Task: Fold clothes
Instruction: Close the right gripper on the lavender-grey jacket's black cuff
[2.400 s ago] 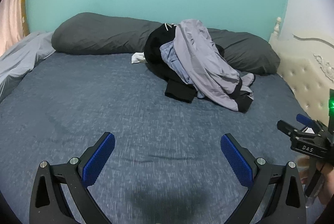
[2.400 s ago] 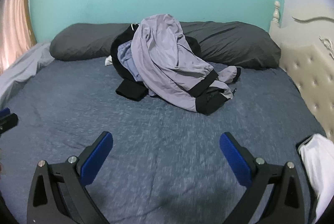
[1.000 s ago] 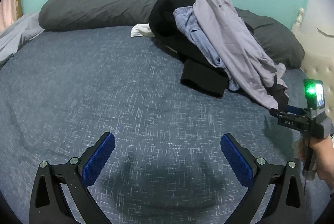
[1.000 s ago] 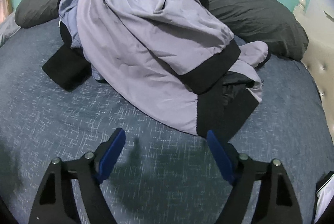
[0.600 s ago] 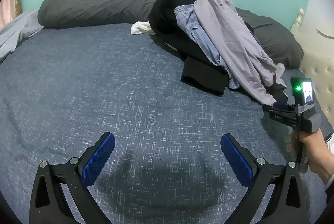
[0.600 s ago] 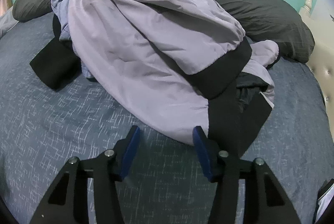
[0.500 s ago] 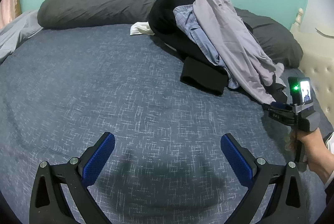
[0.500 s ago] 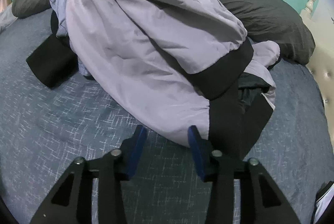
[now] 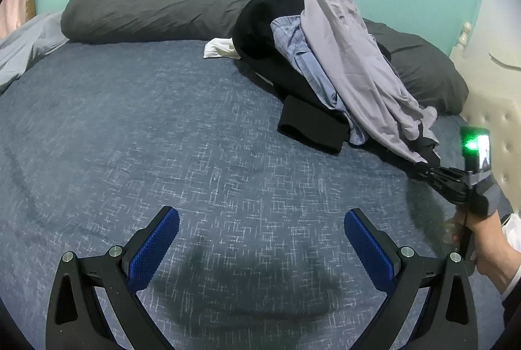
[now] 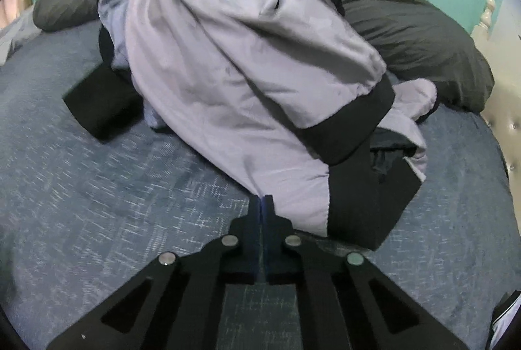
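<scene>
A heap of clothes lies on the blue bedspread [image 9: 136, 135]. On top is a lilac-grey garment with black trim [image 10: 228, 63], which also shows in the left wrist view [image 9: 355, 69]. Under it are a blue checked shirt [image 9: 299, 50] and a black garment [image 9: 309, 125]. My right gripper [image 10: 262, 198] is shut on the lower hem of the lilac-grey garment; it also shows at the right of the left wrist view [image 9: 423, 169]. My left gripper [image 9: 260, 239] is open and empty over bare bedspread, well short of the heap.
Dark grey pillows [image 9: 156, 11] line the teal wall behind the heap. A cream tufted headboard [image 9: 498, 118] stands at the right. A pale grey sheet [image 9: 22, 47] lies at the far left. A small white cloth [image 9: 218, 48] lies beside the heap.
My right gripper moved up to the heap, closed from wide open, and took hold of the lilac-grey garment's hem. My left gripper stayed open and barely moved.
</scene>
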